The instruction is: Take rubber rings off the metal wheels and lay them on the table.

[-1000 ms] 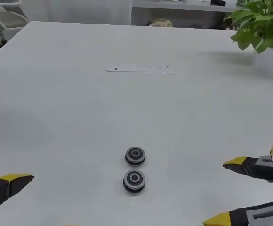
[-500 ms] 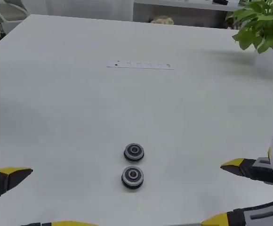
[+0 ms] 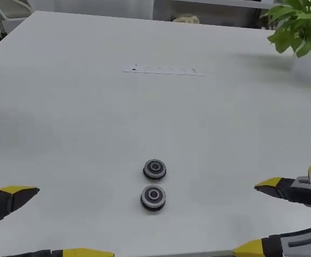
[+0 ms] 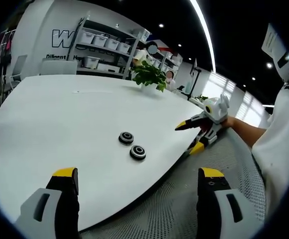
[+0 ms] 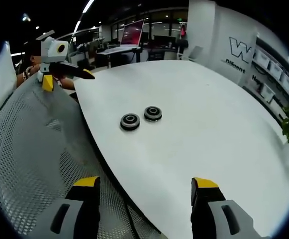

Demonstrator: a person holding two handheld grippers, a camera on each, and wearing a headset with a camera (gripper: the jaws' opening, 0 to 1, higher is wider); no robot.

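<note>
— Near the front edge of the desk [image 3: 145, 118], midway between the two grippers, sit the near wheel [image 3: 153, 197] and the far wheel [image 3: 154, 170]. Both are metal and just beside each other, one behind the other as the person looks at them. What step is this?

— The very start, I judge. Each wheel wears its rubber ring [image 3: 143, 198], a dark band round the rim, and no loose ring lies on the desk. Neither gripper touches anything.

— And the fingers [image 3: 271, 185]?

— Both pairs are released and spread wide, with nothing between them. The left gripper [image 3: 53, 222] hangs at the desk's edge well to the left of the wheels, and the right gripper [image 3: 256, 217] well to the right. Both aim inward toward the pair.

— Which way do the wheels point?

— They lie flat, bore upward, so each axle line stands upright from the desk. Being round, they have no long axis across the desktop. Only the pair has one, running away from the person.

— So the next move?

— Probably one gripper pins a wheel by its metal body while the other nips the ring at the rim and peels it up and off. On a wheel lying flat, the ring offers little more than its thin outer edge. So the fingers must come in low and narrow a good deal first. A smooth wheel could skid on the bare desk if pushed from one side only.
</note>
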